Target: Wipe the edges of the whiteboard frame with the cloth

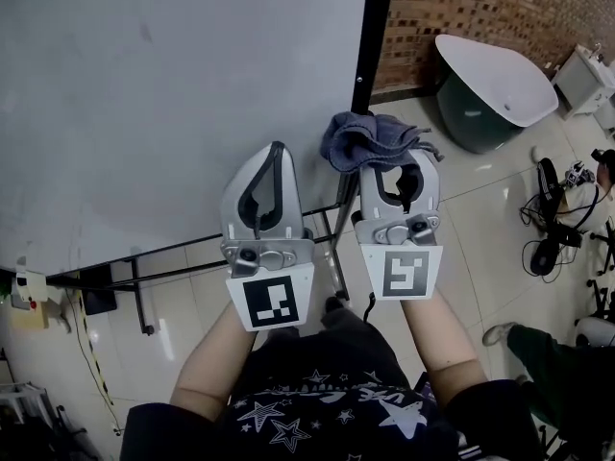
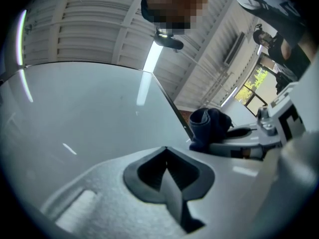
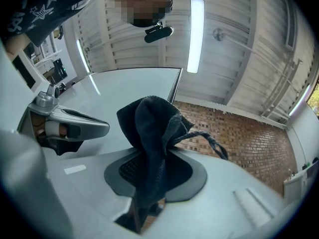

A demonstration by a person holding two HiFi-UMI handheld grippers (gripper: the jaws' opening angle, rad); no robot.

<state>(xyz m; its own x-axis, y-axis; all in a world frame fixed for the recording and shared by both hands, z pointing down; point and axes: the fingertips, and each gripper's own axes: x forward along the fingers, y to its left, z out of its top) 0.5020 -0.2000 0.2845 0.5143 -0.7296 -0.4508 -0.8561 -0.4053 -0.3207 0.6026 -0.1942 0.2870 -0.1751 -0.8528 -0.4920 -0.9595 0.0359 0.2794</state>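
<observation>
At the bottom centre of the head view, a person's two forearms reach forward. The left gripper [image 1: 276, 154] sits lower centre with its jaws pressed together and nothing between them; it is in front of the whiteboard [image 1: 144, 84] surface. Just to its right, the right gripper [image 1: 392, 166] has its jaws clamped on a bunched dark grey cloth [image 1: 363, 139], which sticks up past the jaw tips. The cloth lies by the lower end of the black frame edge [image 1: 372, 36]; whether they touch is unclear. Beyond, upper right, is a brick wall [image 1: 471, 8].
</observation>
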